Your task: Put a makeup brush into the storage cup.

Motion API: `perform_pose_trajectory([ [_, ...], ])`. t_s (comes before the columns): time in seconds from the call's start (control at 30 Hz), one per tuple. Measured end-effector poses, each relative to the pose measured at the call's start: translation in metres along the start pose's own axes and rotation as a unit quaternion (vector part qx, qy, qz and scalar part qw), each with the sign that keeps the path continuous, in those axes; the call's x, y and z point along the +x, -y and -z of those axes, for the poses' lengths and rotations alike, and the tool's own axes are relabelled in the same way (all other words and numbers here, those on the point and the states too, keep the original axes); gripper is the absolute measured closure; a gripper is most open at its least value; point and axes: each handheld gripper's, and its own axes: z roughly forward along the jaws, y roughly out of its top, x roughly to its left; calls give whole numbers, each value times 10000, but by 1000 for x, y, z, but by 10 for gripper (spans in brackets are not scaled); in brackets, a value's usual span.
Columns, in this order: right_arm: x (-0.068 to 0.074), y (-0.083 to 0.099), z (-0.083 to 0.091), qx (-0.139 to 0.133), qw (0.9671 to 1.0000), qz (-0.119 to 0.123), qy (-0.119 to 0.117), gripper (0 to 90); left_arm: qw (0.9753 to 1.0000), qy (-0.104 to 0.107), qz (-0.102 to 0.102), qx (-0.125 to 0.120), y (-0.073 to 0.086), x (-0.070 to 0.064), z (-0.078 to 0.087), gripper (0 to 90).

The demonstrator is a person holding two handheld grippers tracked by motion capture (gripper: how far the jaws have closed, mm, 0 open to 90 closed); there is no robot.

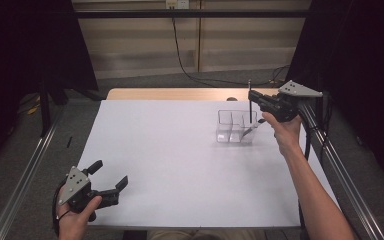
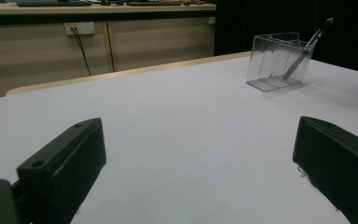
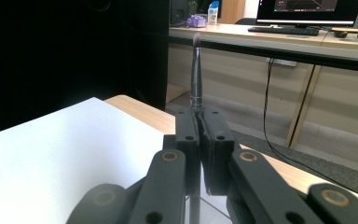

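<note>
White tabletop (image 1: 180,165) under a dark-curtained rig, with a brush held upright over a clear holder at the right of the high view.

Clamped between the closed jaws of the right tool (image 1: 258,100), the brush (image 1: 250,102) stands vertical, its lower end down at the holder (image 1: 236,127); in the right tool's view the brush (image 3: 196,74) rises bristle-tip up from the shut jaws of the right tool (image 3: 204,140). A second brush (image 2: 305,49) leans tilted inside the holder (image 2: 272,60), seen at the upper right of the left tool's view. Well apart, at the lower left of the high view, the left tool (image 1: 111,176) rests in a hand (image 1: 75,217) near the tabletop's front edge, its jaws spread wide with nothing between them. A cable (image 1: 180,47) hangs down the beige wall at the top of the frame.
</note>
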Motion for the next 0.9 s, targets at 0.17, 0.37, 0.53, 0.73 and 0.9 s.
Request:
perform_pose_trajectory([
  [0.17,-2,6,-6,91,9999,27,102,865,10000,-6,11,-30,0,0,0,26],
  [0.37,-1,9,-12,115,9998,45,129,865,10000,-13,-13,-18,0,1,1,26],
  [0.53,-2,14,-17,145,9997,-49,191,865,10000,-18,7,-22,0,1,0,26],
  [0.73,0,21,-20,200,9994,-110,254,865,10000,-30,0,-30,0,1,1,26],
  [0.9,1,27,-20,273,9991,-164,277,865,10000,-31,-3,-28,0,1,1,26],
])
